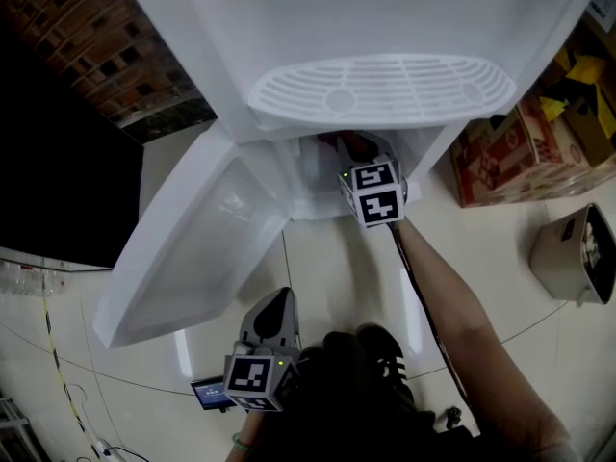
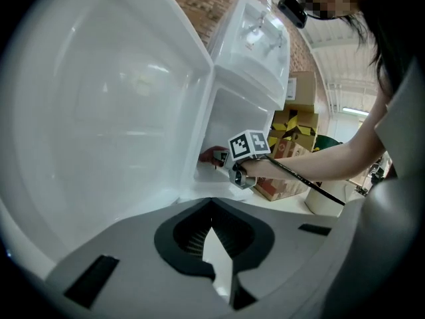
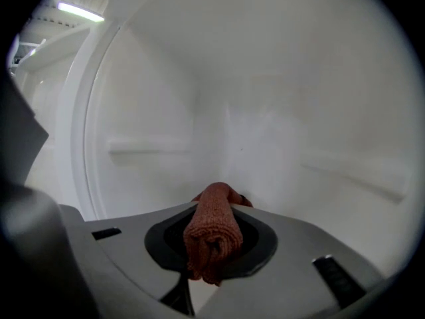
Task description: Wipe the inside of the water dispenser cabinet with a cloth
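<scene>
rust-red cloth (image 3: 212,234), rolled, sits clamped in the right gripper's (image 3: 215,206) jaws inside the white water dispenser cabinet (image 3: 285,105), near an inner corner. left gripper (image 2: 212,208) hangs outside by the open door (image 1: 192,248), jaws closed on nothing.

Both gripper views show fisheye distortion with black edges. In the right one, a strip light (image 3: 80,12) glares at 11 o'clock; the cabinet walls (image 3: 299,98) are evenly lit.

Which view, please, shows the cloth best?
The right gripper view: the cloth sits rolled between the jaws of the right gripper. The head and left gripper views show only a small red patch in the cabinet.
</scene>
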### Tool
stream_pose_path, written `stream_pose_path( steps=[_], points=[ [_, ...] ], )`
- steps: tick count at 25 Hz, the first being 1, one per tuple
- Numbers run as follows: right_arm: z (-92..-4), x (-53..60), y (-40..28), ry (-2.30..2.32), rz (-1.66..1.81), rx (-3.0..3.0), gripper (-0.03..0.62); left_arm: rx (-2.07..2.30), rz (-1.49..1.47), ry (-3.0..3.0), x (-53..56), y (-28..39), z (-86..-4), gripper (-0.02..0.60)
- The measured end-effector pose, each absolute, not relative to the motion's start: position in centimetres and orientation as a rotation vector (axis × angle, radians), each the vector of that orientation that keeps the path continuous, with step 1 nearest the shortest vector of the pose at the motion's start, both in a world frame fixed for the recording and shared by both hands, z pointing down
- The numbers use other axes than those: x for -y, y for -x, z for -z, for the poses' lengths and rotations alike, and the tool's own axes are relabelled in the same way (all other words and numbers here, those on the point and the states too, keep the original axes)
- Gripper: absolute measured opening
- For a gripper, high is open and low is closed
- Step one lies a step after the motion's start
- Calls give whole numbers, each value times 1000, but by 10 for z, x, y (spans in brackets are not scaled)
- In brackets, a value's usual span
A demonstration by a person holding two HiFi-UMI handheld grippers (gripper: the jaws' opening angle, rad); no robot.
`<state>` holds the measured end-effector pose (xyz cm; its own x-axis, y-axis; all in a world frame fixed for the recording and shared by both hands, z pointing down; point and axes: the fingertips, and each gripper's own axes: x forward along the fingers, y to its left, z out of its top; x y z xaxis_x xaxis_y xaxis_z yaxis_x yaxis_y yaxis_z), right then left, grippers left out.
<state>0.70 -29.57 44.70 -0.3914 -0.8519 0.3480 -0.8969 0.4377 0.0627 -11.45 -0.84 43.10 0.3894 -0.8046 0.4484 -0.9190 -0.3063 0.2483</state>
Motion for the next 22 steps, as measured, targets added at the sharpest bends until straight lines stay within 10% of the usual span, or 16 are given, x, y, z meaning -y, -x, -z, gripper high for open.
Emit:
stream_pose_path(
  steps=[8, 22],
  points=[
    [-341, 319, -62, -1903, 7, 2409, 74, 1469, -330, -2193, 9, 111, -430, -5],
    [-477, 294, -62, -1720, -370, 2139, 74, 1472, -332, -2187, 8, 114, -432, -5]
  ],
)
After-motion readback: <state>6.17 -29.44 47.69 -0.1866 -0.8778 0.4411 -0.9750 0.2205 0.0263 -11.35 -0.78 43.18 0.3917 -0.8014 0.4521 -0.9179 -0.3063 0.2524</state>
